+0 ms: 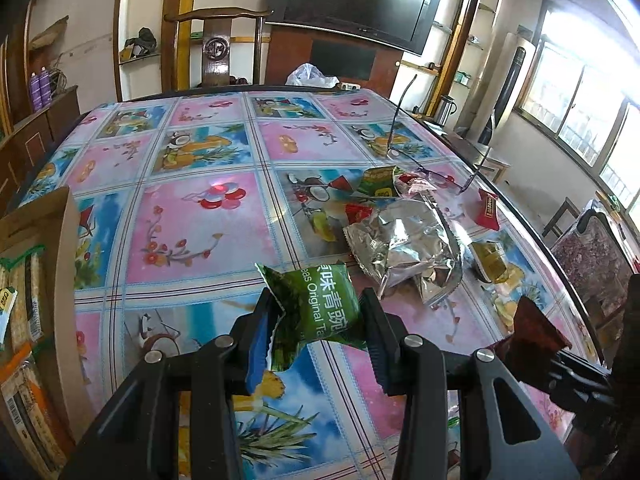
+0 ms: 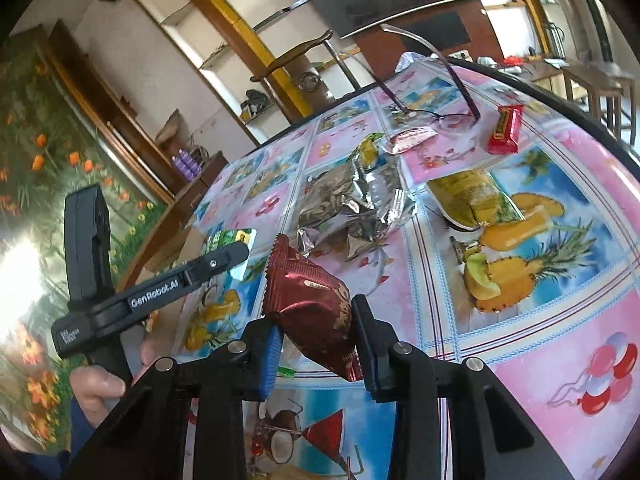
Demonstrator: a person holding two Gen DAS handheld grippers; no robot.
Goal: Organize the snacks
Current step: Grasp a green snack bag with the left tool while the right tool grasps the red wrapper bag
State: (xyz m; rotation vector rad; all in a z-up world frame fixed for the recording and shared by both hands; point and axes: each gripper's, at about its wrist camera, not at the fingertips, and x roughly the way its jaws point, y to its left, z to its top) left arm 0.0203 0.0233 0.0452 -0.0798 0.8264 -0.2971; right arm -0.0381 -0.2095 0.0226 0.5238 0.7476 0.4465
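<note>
Eyeglasses rest beside the silver bag, among loose snack packets.

One silver bag, one pair of glasses, two tongs.

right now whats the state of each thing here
left gripper: shut on green packet, lifted
right gripper: shut on maroon packet, lifted
foil bag: torn open, crumpled, on table
glasses: unfolded, on table
red bar: lying flat
box: open

fruit-print tablecloth table under silver foil bag, glasses, perhaps six small snack packets
</note>
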